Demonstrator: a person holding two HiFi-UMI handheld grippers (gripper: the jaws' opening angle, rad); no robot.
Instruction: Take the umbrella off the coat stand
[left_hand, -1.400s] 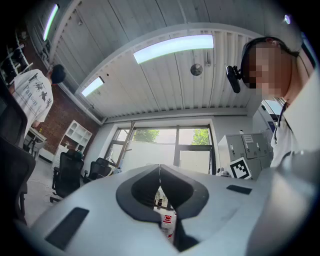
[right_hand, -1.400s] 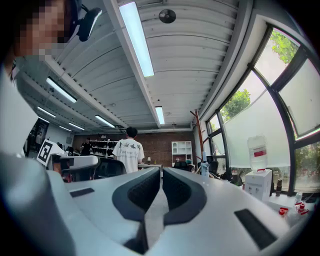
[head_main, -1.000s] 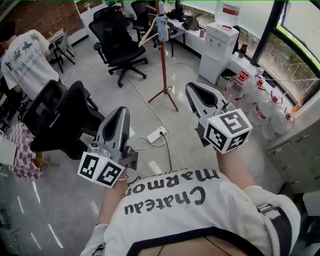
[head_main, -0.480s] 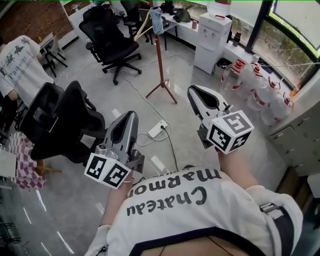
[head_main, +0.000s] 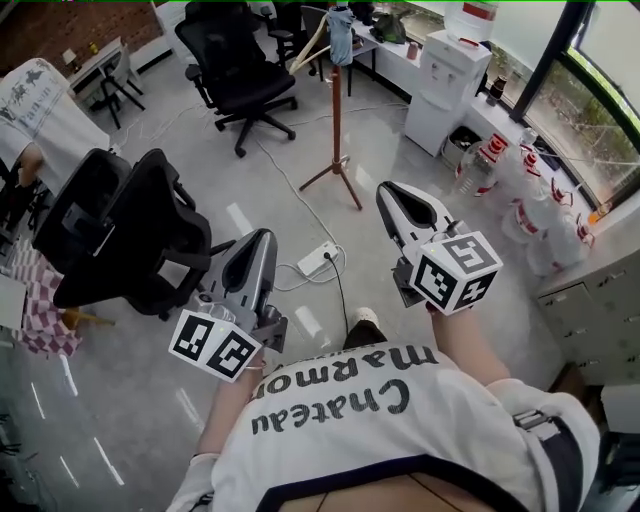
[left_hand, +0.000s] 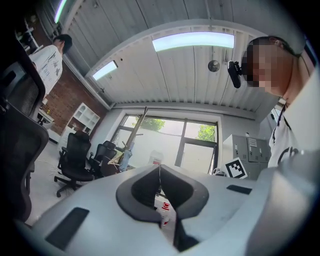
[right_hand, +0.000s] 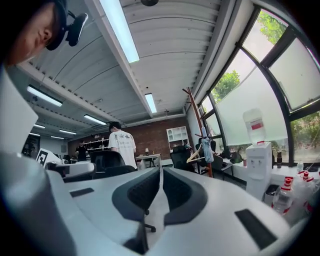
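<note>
Left tool (head_main: 262, 238) and right tool (head_main: 386, 190), pressed together, empty, well short of the coat stand (head_main: 336, 110); its hanging umbrella (head_main: 342, 32) looks light, soft-skinned, best pinched mid-body.

blk office chair (head_main: 240, 75) top ctr on floor (head_main: 200, 160) | 2 blk mesh chairs (head_main: 130, 235) left, side by side | white pwr strip (head_main: 318, 265) on floor, ctr | water dispenser (head_main: 445, 85) top right | water bottles (head_main: 520, 205) in row under window (head_main: 590, 130) | grey cabinets (head_main: 600, 310) right edge | person in white tee (head_main: 45, 105) top left
</note>
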